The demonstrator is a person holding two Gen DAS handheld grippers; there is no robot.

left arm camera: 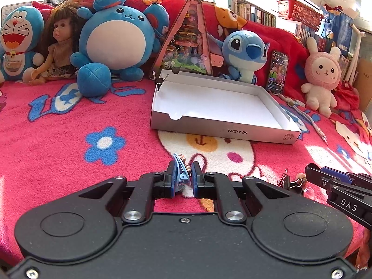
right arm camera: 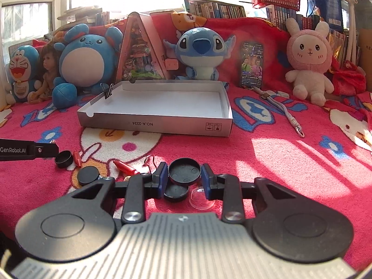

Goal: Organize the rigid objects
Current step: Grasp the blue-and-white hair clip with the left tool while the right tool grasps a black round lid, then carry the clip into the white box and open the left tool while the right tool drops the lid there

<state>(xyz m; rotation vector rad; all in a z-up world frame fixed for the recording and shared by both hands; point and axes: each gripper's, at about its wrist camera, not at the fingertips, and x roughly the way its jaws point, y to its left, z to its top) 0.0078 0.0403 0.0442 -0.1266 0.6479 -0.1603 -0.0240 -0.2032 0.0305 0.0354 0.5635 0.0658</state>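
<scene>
Right now my red blanket [right arm camera: 267,162] spreads under everything, with a row of plush toys [right arm camera: 197,51] along the back. My shallow white box [right arm camera: 153,123] sits open in front of them, a binder clip [right arm camera: 108,92] pinched onto its far left wall. My right gripper [right arm camera: 184,179] has its two pads pressed against the sides of a round black cap [right arm camera: 184,171], held just above another black cap [right arm camera: 176,192] and a clear dome [right arm camera: 201,200] lying on the blanket. My left gripper [left arm camera: 182,176] is clamped tight on a small blue hair clip [left arm camera: 181,172], raised off the blanket, near the box's front wall. More caps [right arm camera: 88,174] and red bullet-shaped pieces [right arm camera: 125,167] lie scattered between the two grippers.
</scene>
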